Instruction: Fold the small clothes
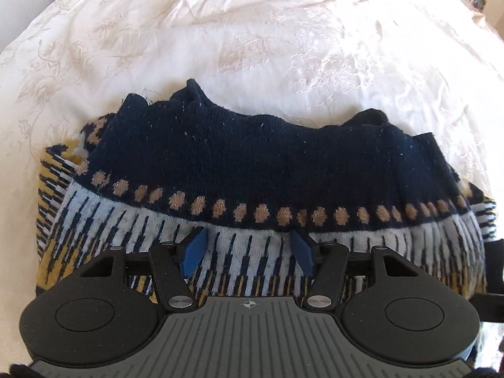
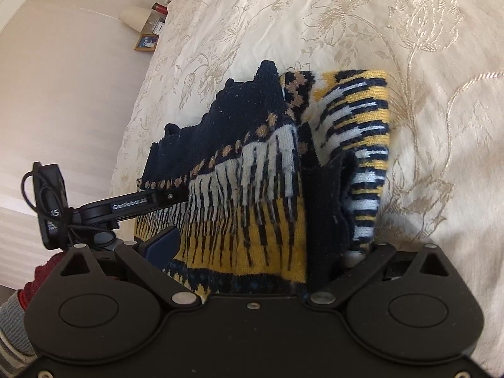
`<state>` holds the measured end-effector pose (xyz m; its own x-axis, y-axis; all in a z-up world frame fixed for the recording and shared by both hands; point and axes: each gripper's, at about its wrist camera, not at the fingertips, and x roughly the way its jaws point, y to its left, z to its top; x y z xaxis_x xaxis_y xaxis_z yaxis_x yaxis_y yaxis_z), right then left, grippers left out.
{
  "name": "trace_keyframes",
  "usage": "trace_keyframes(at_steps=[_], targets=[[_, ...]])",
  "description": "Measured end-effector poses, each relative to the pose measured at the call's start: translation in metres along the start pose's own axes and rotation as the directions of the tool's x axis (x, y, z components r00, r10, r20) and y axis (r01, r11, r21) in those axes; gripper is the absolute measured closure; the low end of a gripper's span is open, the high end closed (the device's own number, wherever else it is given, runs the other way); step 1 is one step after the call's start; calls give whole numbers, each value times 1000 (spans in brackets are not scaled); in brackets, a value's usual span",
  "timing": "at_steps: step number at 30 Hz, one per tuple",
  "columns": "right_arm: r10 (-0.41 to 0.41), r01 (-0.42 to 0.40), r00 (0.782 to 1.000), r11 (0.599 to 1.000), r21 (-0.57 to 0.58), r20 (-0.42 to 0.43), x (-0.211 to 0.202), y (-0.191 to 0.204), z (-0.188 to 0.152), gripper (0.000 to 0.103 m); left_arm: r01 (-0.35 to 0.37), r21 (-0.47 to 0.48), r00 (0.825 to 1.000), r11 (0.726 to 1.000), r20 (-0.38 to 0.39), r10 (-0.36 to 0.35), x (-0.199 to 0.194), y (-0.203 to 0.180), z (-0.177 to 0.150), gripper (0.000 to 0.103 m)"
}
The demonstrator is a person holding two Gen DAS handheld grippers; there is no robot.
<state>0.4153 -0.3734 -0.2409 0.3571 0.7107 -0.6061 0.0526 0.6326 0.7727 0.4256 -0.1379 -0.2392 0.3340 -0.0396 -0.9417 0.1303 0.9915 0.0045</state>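
Knit sweater (image 1: 252, 170) lies part-folded on the bedspread (image 1: 252, 31), both grippers at its near edges.

We judge the sweater soft, thick and fairly light: it will sag and bunch instead of holding a crease, and its loose knit should grip the pads well, so we would pinch through a full folded edge or the navy band, not one loose layer. It lies in stacked layers on the cream embroidered bedspread, navy part farthest from the left camera. The left gripper (image 1: 249, 253) hovers over the white-and-navy striped band, blue pads (image 1: 193, 253) wide apart with nothing between them. The right gripper (image 2: 255, 252) is spread wide, the sweater's yellow folded end lying between its fingers; the right finger is hidden by fabric, and no pinch is visible.
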Motion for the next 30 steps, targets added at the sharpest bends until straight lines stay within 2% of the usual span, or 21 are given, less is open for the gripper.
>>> trace_keyframes(at_steps=[4,9,14,19,30], targets=[[-34,34,999,999,12,24,-6,6,-2,22,8,-12,1000,1000,-2,-8,4,3,4,45],[-102,101,993,995,15,64,-14,14,-2,64,43,8,998,999,49,-43,-28,16,-11,46],[-182,181,978,983,13,99,-17,37,-3,73,34,-5,997,999,64,-34,-62,48,-35,46],[-215,216,967,976,7,139,-17,70,-6,73,47,-84,997,995,58,-42,-85,91,-53,46],[-230,249,955,965,-87,185,5,171,-10,74,104,-108,994,989,45,-99,-116,167,-78,46]])
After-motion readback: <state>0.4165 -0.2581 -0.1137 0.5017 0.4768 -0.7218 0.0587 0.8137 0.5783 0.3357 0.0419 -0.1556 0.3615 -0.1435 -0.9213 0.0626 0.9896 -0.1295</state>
